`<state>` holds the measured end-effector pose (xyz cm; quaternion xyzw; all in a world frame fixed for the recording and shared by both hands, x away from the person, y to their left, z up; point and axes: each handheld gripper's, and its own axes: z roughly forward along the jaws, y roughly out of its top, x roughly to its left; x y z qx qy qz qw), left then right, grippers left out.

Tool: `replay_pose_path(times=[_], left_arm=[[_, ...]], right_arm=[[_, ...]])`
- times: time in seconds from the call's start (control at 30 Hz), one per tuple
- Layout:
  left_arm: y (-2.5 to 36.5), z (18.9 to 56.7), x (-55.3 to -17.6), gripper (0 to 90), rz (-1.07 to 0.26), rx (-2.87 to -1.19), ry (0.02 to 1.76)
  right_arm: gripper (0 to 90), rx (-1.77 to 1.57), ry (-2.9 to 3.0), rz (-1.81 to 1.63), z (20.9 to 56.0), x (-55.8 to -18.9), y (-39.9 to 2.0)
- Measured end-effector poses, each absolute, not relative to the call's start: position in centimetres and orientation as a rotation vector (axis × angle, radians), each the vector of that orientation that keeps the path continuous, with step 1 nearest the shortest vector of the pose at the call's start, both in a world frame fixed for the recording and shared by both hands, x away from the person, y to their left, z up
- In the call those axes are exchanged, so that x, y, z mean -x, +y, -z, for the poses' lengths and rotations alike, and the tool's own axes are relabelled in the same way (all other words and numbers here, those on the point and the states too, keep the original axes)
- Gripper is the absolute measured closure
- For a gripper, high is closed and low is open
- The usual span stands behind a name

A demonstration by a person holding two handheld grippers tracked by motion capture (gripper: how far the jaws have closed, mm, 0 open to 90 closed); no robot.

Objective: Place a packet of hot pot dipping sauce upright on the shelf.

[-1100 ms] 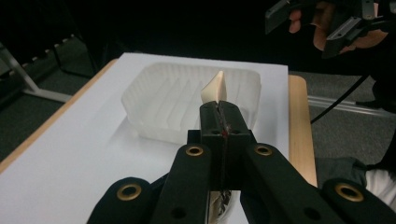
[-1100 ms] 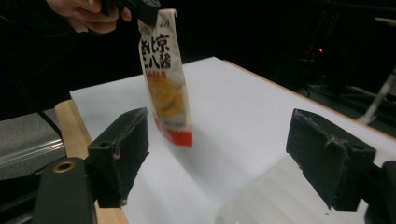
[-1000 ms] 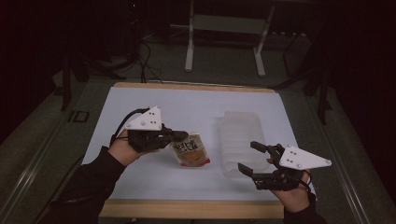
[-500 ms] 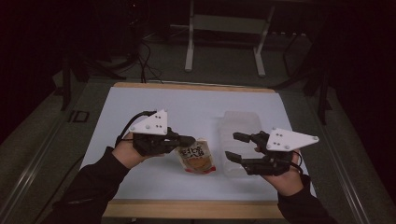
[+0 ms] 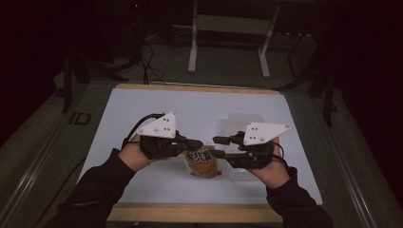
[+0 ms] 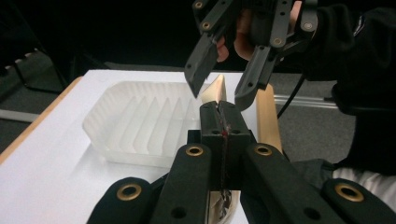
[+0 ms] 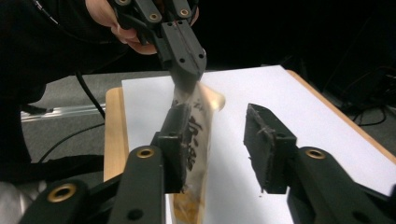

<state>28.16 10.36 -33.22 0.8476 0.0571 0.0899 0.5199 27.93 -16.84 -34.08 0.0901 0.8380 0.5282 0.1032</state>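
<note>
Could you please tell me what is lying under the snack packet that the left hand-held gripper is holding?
Under the snack packet is the white table sheet, nothing else visible. The patch directly beneath it is covered. The clear plastic tray sits beside it, farther back.

Snack pouch (image 5: pixel 203 161): clear film, printed dark characters, orange-brown contents. Held off the table (image 5: pixel 142 109) by its top edge, hanging tilted, lower end near the front edge of the table. Pouch is seen edge-on, just in front of the ribbed translucent tray (image 6: pixel 140 121).
</note>
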Motion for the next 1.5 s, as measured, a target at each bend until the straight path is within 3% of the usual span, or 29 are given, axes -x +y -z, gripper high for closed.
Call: replay_pose_path(times=[0.43,0.8,1.07,1.43,1.5], left_arm=[[9.9,33.3,-28.5,90.0,-0.224,-2.038,0.151],[9.7,32.7,-28.3,88.0,-0.266,-2.015,0.139],[11.0,31.8,-28.2,75.8,-0.301,-1.915,0.186],[13.2,31.6,-27.6,39.7,-0.294,-1.854,0.294],[13.6,31.7,-27.6,36.9,-0.3,-1.854,0.303]], right_arm=[[88.5,-0.269,2.57,-1.565,34.3,-29.1,-16.4],[90.0,-0.248,2.571,-1.558,33.4,-29.1,-16.6],[90.0,-0.264,2.541,-1.588,32.5,-29.4,-17.6],[90.0,-0.342,2.474,-1.575,31.5,-30.3,-20.4],[90.0,-0.353,2.472,-1.566,31.5,-30.4,-20.8]])
